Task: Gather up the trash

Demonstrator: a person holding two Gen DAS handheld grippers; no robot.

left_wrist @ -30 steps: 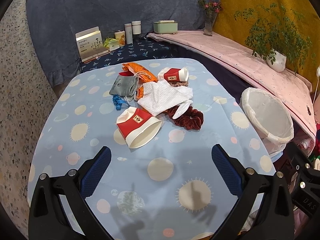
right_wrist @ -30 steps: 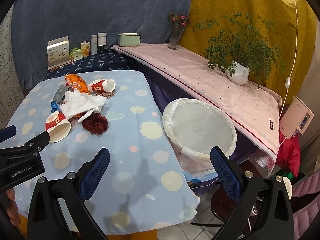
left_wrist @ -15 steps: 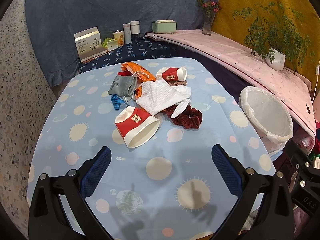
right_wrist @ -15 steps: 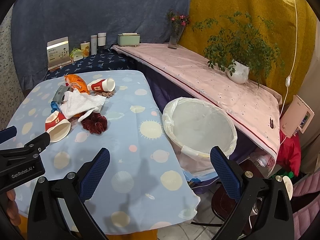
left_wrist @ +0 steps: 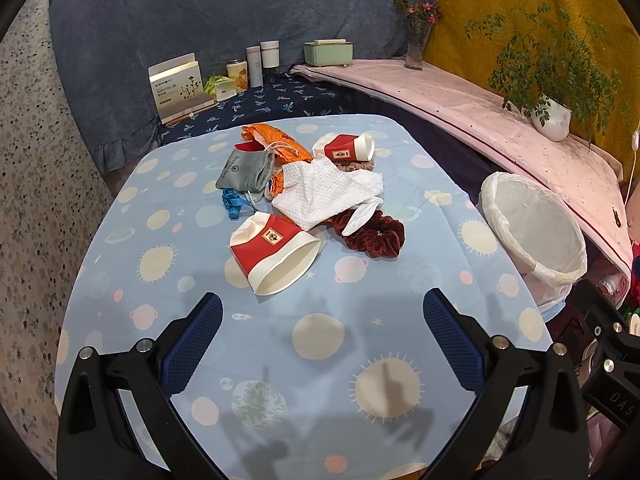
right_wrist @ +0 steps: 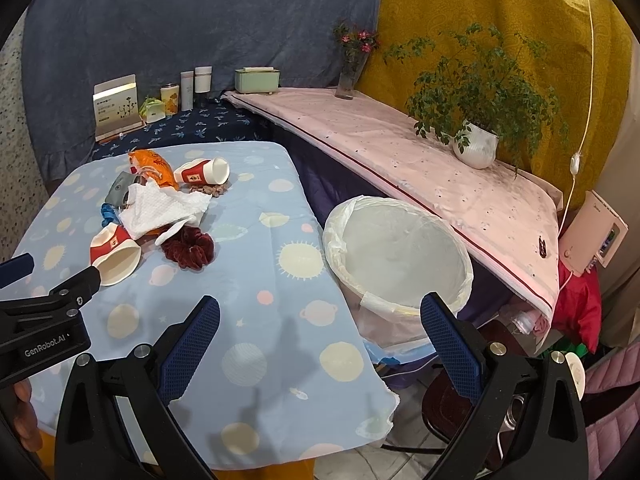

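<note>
So far little has changed: over the last second we have eased our left tongs (left_wrist: 320, 320) slightly nearer the litter, and the pile sits a touch lower in the left wrist view than it did. Nothing on the counter (left_wrist: 132, 280) has been lifted, so collecting has not really begun.

Going left to right in that view, the grey pouch (left_wrist: 244, 170) lies at about ten o'clock from the pile's middle, with a blue strap (left_wrist: 232, 206) just below it. The near paper cup (left_wrist: 276, 252), red-banded and on its side, lies at six o'clock, straight ahead of our left tongs, which are spread wide and empty. The white paper towel (left_wrist: 324, 196) covers the centre, an orange wrapper (left_wrist: 276, 140) sits at twelve o'clock, the far paper cup (left_wrist: 348, 148) at one o'clock, and the dark red scrunchie (left_wrist: 374, 236) at four o'clock.

Further right, off the counter's edge at three o'clock, stands the lined bin (left_wrist: 532, 272), seemingly empty. Our right tongs (right_wrist: 320, 328) hang near it, also spread wide and holding nothing. We judge the near cup the likeliest first pick.
</note>
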